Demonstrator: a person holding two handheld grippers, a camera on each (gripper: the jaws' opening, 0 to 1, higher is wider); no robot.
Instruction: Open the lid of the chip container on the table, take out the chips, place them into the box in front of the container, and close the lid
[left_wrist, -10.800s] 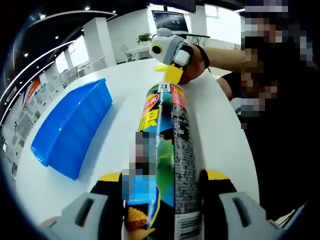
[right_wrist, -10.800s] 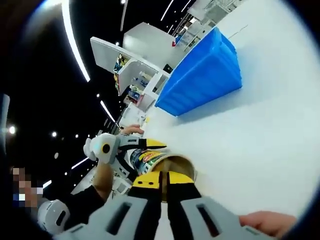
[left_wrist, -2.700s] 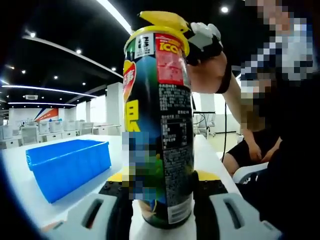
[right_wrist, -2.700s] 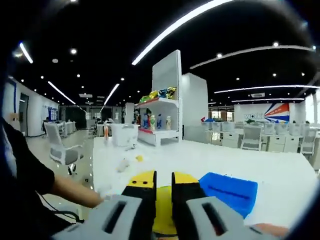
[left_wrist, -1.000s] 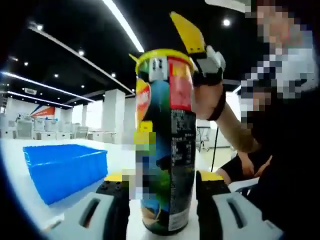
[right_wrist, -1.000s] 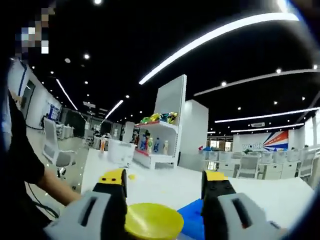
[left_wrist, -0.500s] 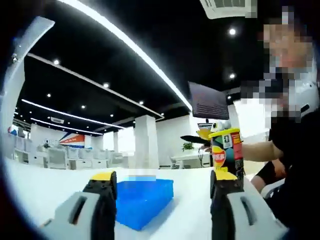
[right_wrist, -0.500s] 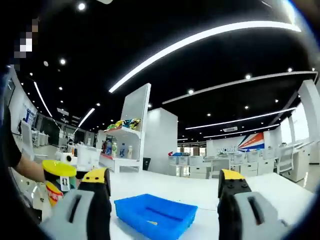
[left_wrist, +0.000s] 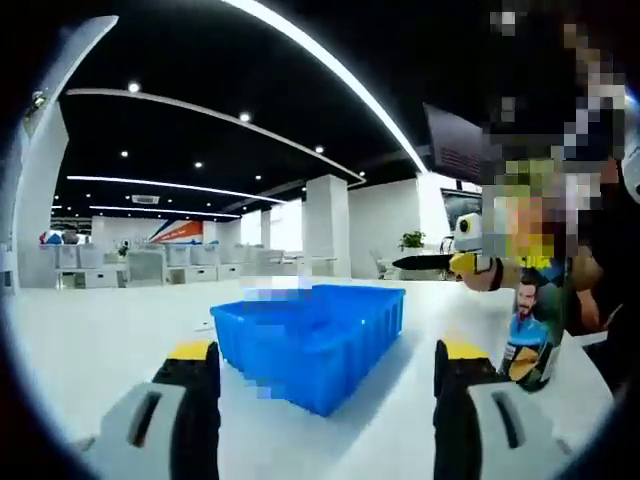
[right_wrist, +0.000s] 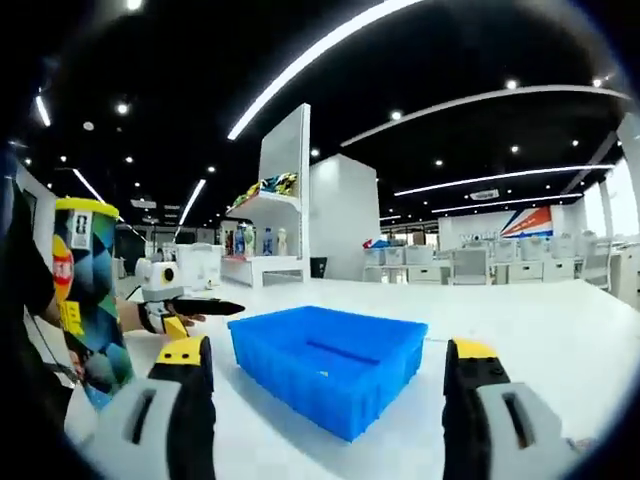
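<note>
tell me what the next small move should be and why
Probably just draw both grippers back and stop. The can stands upright beside the blue box with its yellow lid on, and the left gripper and right gripper are both open, holding nothing.

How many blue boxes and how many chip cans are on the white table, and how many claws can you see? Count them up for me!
Blue boxes: 1, the blue box
Chip cans: 1, the chip can
Claws: 2, the left claw and the right claw, both open and holding nothing
Total: 4
</note>
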